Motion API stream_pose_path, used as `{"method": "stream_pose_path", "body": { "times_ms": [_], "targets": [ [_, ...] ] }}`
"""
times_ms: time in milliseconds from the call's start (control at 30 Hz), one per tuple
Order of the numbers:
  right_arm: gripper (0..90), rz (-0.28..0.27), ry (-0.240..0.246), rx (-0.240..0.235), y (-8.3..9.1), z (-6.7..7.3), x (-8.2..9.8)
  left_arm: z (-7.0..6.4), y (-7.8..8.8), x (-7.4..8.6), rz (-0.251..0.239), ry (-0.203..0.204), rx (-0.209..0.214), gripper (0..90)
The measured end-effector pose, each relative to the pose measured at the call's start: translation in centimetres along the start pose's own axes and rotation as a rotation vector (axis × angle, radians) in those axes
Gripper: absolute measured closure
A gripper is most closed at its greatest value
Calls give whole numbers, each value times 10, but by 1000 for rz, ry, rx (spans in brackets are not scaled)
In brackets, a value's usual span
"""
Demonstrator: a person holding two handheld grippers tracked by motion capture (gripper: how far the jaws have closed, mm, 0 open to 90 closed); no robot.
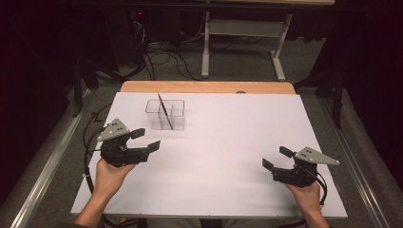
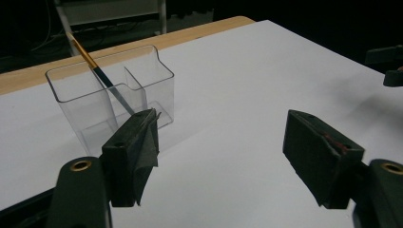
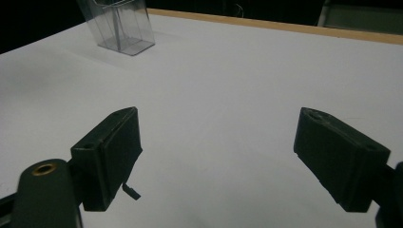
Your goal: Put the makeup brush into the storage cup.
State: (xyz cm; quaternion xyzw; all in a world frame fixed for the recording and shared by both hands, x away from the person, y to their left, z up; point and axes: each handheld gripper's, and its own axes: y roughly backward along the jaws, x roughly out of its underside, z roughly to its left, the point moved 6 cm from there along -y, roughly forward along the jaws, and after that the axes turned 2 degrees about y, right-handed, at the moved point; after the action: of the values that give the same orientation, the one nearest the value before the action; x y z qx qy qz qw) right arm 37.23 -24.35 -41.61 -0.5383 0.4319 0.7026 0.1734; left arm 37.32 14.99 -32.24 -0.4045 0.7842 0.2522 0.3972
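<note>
A clear plastic two-compartment holder [image 1: 165, 114] stands on the white table top, far left of centre. A thin paintbrush [image 1: 162, 108] leans in it, its orange handle [image 2: 81, 49] sticking up and its tip down inside. My left gripper [image 1: 146, 140] hovers open just in front and left of the holder [image 2: 111, 102], nothing between its jaws. My right gripper [image 1: 276, 158] is open and empty at the near right, far from the holder [image 3: 121, 26].
The white sheet [image 1: 228, 142] covers a wooden table whose bare far edge [image 1: 209, 87] shows. Beyond it are a grey floor, cables and a metal desk frame [image 1: 242, 42]. A rail [image 1: 43, 175] runs along the left.
</note>
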Motion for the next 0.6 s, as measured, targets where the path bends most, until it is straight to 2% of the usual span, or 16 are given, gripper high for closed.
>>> {"method": "stream_pose_path", "body": {
  "times_ms": [600],
  "targets": [
    [175, 2, 6, 5, 0, 0, 0, 4, -2, 15, 17, 10, -5, 275]
  ]
}}
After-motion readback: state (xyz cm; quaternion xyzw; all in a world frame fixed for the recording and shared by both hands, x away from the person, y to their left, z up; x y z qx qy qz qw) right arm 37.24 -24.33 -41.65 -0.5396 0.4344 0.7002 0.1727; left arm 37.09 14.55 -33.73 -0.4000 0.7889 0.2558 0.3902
